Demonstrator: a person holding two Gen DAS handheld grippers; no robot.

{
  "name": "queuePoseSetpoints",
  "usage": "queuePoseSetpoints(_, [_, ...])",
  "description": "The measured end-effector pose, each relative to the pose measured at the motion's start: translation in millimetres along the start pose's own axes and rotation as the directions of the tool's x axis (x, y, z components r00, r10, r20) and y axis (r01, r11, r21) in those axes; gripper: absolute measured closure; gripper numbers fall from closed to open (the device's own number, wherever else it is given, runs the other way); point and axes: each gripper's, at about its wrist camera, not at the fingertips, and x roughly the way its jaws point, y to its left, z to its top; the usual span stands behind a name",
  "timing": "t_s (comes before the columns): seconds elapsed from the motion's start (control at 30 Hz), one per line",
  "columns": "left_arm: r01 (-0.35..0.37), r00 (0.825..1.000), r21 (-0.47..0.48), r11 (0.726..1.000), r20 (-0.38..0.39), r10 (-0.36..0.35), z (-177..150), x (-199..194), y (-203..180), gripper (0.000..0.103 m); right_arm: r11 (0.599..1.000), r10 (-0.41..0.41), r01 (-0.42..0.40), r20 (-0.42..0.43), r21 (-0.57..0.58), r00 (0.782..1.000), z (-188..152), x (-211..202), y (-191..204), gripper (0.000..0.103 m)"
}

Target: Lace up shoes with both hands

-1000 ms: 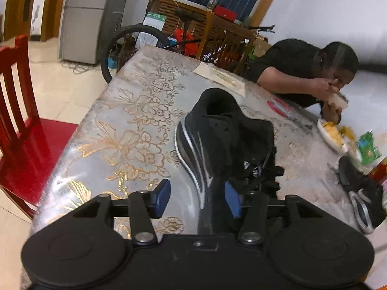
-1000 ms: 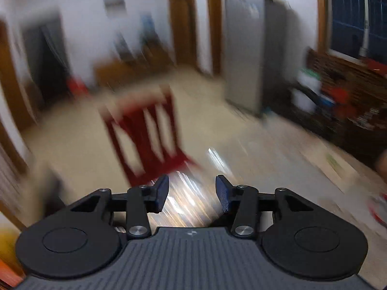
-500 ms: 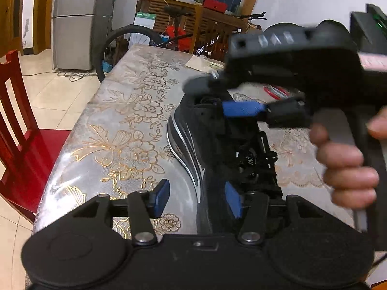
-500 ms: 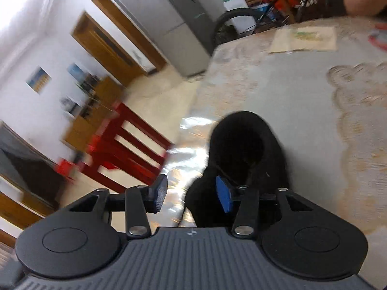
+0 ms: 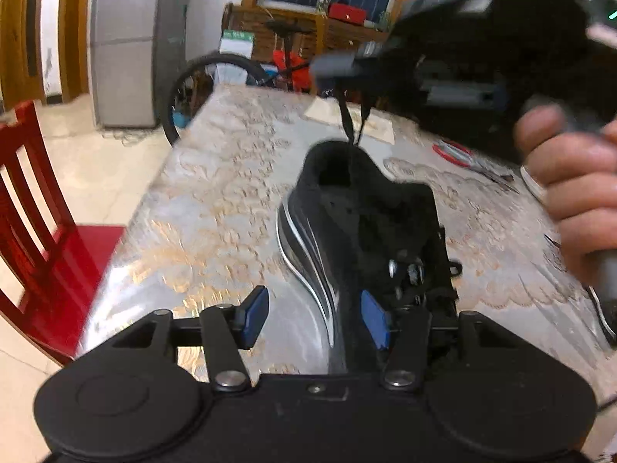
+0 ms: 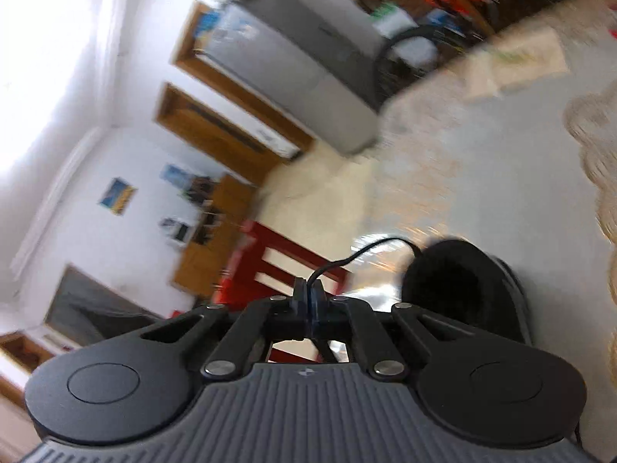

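Right gripper pinches a lace above the black shoe; left gripper waits open at the toe.

The black shoe [image 5: 358, 223] lies on the floral table [image 5: 216, 208], heel opening away from the left gripper [image 5: 314, 318]; that gripper's blue pads stand wide apart with nothing between them, one pad either side of the shoe's toe end; the right gripper [image 6: 309, 293] is closed tight on the black lace [image 5: 349, 123], which hangs down into the shoe's opening; a red chair [image 5: 42, 231] stands beyond the table's edge from the shoe.
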Motion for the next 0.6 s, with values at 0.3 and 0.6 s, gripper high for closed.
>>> queuePoseSetpoints(0.3, [-0.114, 0.992, 0.112, 0.987, -0.033, 0.119, 13.3, 21.6, -10.9, 0.059, 0.962, 0.233, -0.241, -0.077, -0.128, 0.97, 6.2, -22.2, 48.2, 0.101])
queuePoseSetpoints(0.6, [-0.11, 0.989, 0.024, 0.994, -0.094, 0.112, 0.9, 10.9, 12.8, 0.052, 0.94, 0.151, -0.221, -0.264, -0.258, 0.952, 1.6, -17.6, 57.0, 0.094])
